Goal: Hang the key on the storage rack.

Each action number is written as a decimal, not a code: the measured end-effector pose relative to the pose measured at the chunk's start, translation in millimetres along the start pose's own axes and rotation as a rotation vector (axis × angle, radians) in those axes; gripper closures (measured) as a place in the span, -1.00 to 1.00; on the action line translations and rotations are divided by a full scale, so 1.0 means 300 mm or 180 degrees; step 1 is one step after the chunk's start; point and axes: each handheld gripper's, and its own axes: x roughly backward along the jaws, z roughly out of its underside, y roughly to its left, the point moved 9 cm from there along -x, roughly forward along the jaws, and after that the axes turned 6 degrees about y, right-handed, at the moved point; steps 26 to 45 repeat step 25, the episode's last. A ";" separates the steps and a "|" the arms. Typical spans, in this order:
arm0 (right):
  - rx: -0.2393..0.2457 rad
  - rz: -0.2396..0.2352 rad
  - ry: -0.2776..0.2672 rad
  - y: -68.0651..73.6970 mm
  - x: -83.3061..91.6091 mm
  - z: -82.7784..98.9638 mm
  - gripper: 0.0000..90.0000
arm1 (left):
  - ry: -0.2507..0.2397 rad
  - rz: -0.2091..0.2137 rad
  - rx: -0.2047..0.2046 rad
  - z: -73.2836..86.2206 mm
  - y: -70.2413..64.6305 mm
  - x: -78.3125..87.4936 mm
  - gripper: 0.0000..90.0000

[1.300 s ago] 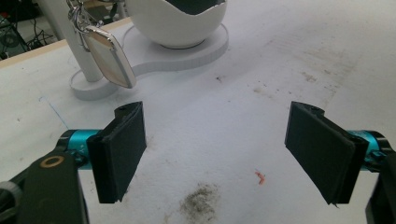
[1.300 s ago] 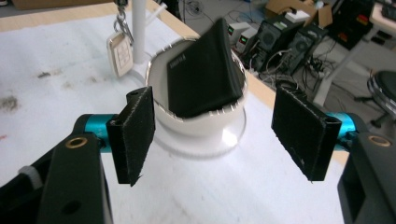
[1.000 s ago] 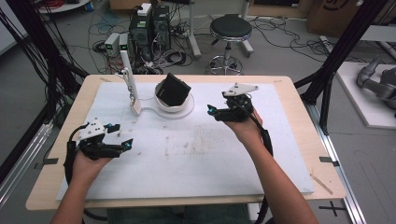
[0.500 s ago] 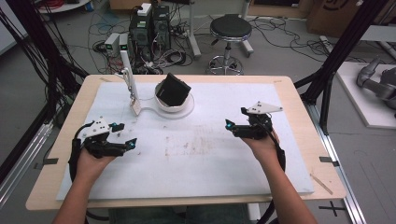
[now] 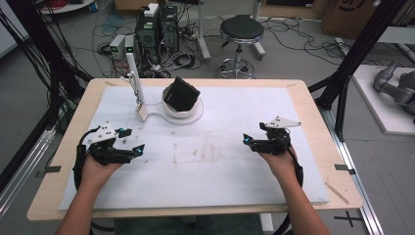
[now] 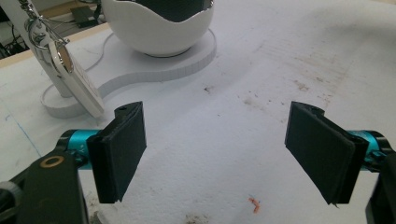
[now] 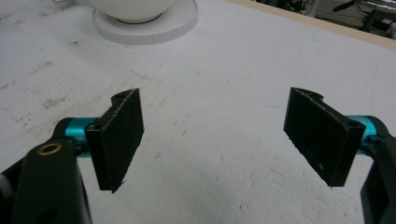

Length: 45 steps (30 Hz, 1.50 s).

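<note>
Both the left gripper (image 5: pixel 138 149) and the right gripper (image 5: pixel 248 141) are being held wide open and empty, near the white mat (image 5: pixel 220 161), well clear of the far white bowl (image 5: pixel 182 108), and are best being kept so.

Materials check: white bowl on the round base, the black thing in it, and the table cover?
White bowl: smooth matte plastic or ceramic by its even sheen; wavy cut rim. Round base: white foam-like board, grainy cut edge. Black thing: matte and boxy, possibly fabric or plastic; can't tell. Table cover: white foam sheet, pitted texture, brown stains.
</note>
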 end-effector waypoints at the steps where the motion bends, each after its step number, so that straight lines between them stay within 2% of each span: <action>1: 0.0003 -0.0001 0.0002 0.000 -0.003 0.001 -0.55 | -0.0004 -0.0003 -0.0002 -0.001 0.000 0.000 -0.54; 6: 0.0058 0.0009 0.0019 0.006 -0.006 0.003 -0.55 | -0.0004 0.0007 0.0004 0.000 0.001 -0.003 -0.54; 45: 0.0011 0.0037 0.0036 -0.006 -0.010 0.014 -0.55 | 0.0006 0.0001 0.0005 0.001 0.000 -0.003 -0.54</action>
